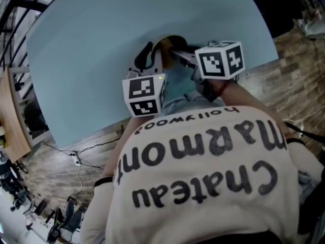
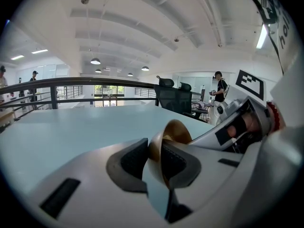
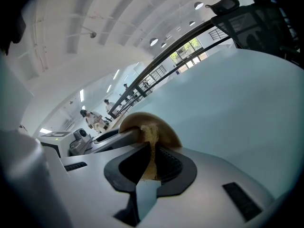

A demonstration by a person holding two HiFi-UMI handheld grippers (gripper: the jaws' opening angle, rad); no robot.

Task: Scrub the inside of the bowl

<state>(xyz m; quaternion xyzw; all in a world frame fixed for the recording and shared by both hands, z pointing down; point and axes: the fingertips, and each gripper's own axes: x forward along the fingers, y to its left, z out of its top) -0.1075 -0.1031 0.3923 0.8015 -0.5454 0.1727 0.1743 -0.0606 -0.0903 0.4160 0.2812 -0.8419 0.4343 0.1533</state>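
Observation:
A golden-brown bowl [image 1: 171, 40] is held on edge just above the pale blue table [image 1: 101, 39]. In the left gripper view its rim [image 2: 172, 133] sits between the two dark pads, so my left gripper [image 2: 154, 159] is shut on the bowl. My right gripper [image 3: 151, 163] is shut on a thin tan scrub pad [image 3: 152, 144], whose upper end lies against the inside of the bowl [image 3: 164, 127]. In the head view the left gripper [image 1: 151, 60] and the right gripper [image 1: 179, 55] meet at the bowl from either side. The person's shirt hides the near table edge.
The round table ends near the person [image 1: 203, 177]. Wooden floor [image 1: 299, 85] with cables [image 1: 76, 159] lies around it. Black office chairs [image 2: 178, 99] and a railing [image 2: 71, 82] stand beyond the table's far side, with people in the distance [image 2: 219, 87].

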